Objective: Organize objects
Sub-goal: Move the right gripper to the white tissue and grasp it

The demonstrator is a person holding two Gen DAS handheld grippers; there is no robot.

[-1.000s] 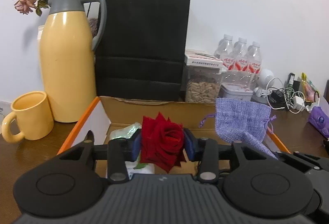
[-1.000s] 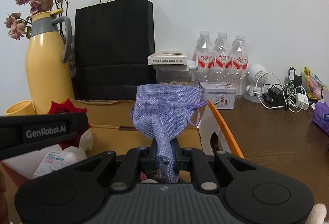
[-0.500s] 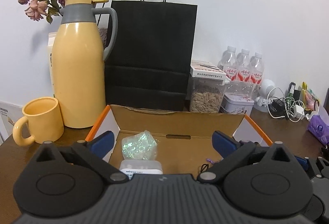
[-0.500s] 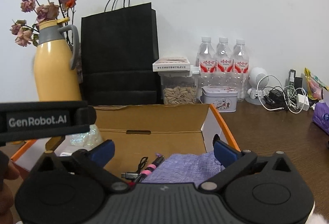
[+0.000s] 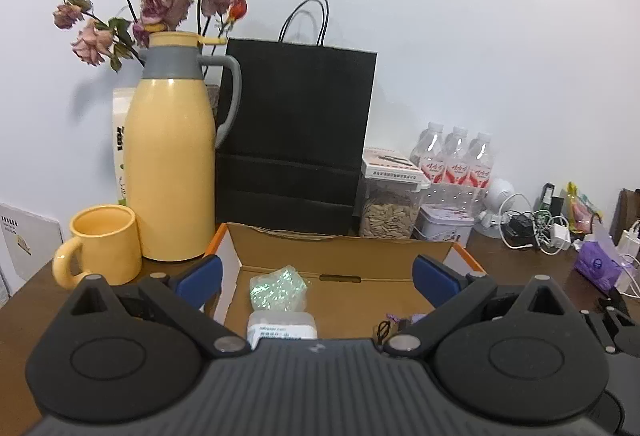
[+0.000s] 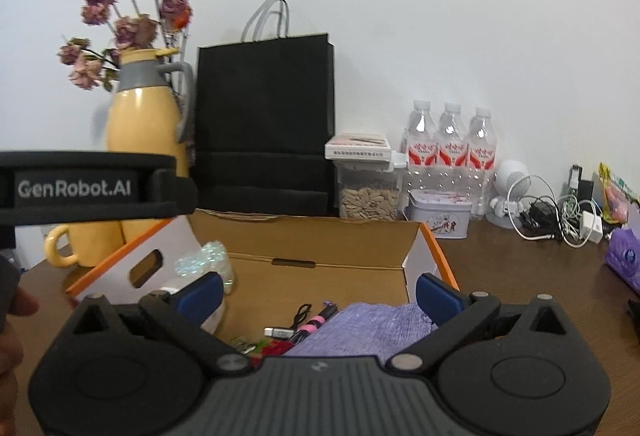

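Note:
An open cardboard box (image 5: 344,248) with orange edges sits on the brown table; it also shows in the right wrist view (image 6: 304,236). Inside lie a purple cloth pouch (image 6: 368,328), a red rose (image 6: 276,348) mostly hidden by the gripper body, a shiny green packet (image 5: 278,286), a white tissue pack (image 5: 282,326) and a pink pen with cables (image 6: 316,322). My left gripper (image 5: 316,278) is open and empty above the box. My right gripper (image 6: 318,294) is open and empty above the pouch.
Behind the box stand a yellow jug (image 5: 172,164) with dried flowers, a yellow mug (image 5: 104,244), a black paper bag (image 5: 296,140), a seed jar (image 5: 390,204), a tin (image 5: 444,224) and water bottles (image 5: 456,160). Chargers (image 5: 536,232) and a purple tissue pack (image 5: 598,262) lie at right.
One second ago the left gripper held the red rose and the right held the purple pouch. Both opened, the items dropped into the box, and both grippers have risen and drawn back.

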